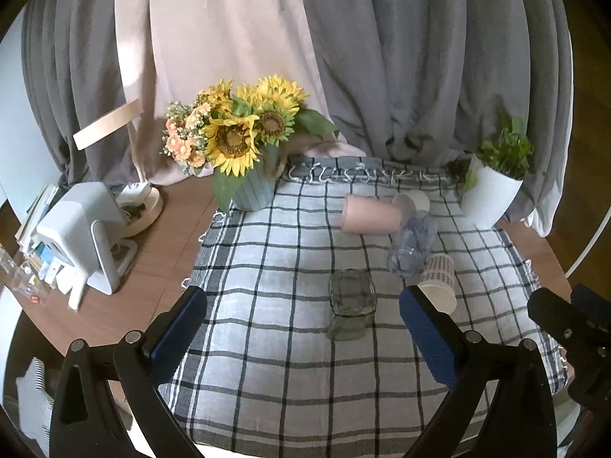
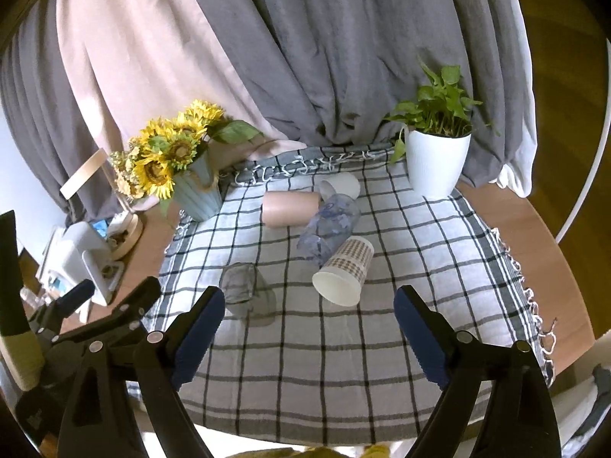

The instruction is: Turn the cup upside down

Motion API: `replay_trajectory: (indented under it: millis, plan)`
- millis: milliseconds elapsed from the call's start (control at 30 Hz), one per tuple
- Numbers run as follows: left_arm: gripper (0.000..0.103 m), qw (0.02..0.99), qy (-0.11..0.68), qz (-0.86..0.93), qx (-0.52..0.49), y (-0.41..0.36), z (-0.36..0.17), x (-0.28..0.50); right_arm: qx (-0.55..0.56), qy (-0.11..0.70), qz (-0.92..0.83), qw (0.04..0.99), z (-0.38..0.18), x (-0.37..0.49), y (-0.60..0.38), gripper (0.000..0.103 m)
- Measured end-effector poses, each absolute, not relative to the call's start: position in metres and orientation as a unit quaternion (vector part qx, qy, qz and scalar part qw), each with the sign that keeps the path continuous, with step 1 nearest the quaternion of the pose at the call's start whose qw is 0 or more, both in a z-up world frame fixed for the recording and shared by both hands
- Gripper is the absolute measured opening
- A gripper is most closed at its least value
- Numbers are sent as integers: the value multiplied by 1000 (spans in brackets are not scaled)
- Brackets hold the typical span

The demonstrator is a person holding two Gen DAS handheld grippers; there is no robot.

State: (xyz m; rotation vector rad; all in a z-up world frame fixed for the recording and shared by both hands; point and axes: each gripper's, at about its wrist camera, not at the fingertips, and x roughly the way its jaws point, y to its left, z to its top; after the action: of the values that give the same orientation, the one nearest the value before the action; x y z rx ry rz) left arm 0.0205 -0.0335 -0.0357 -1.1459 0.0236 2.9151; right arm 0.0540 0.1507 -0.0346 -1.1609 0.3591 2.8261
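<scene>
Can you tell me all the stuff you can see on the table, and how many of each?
Checked grey-and-white cloth: 1, spread over the brown table.
Smoky clear glass cup: 1, grey, near side, on its side.
Checked paper cup: 1, brown-white, on its side.
Clear bluish plastic cup: 1, on its side, middle.
Pink cup: 1, on its side.
White cup: 1, on its side, far end.
Sunflower bouquet in a blue ribbed pot: 1, far left.
Green plant in a white pot: 1, far right.
Left claw: open.
Right claw: open.

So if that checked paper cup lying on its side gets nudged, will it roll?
Probably: the checked paper cup lies on its side, and its tapered shape should make it curve. It looks light and squashable. The clear plastic cup beside it may block it.
</scene>
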Motion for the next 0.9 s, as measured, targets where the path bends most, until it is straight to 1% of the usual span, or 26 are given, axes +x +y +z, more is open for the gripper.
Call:
replay_trajectory:
  millis: [267,767,833,900]
  plan:
    - [103,11,5,940,-340,-33,-27,30,-368,111,923,34,-30,60,146,90]
    - [103,9,2,940,-341,-31,-25,33,-369,107,923,33,-27,61,146,90]
    - [103,9,2,940,-340,-32,-25,32,-369,107,923,33,-27,61,145,94]
    - [103,9,1,940,-340,-32,-25,32,-368,108,923,33,-27,61,146,94]
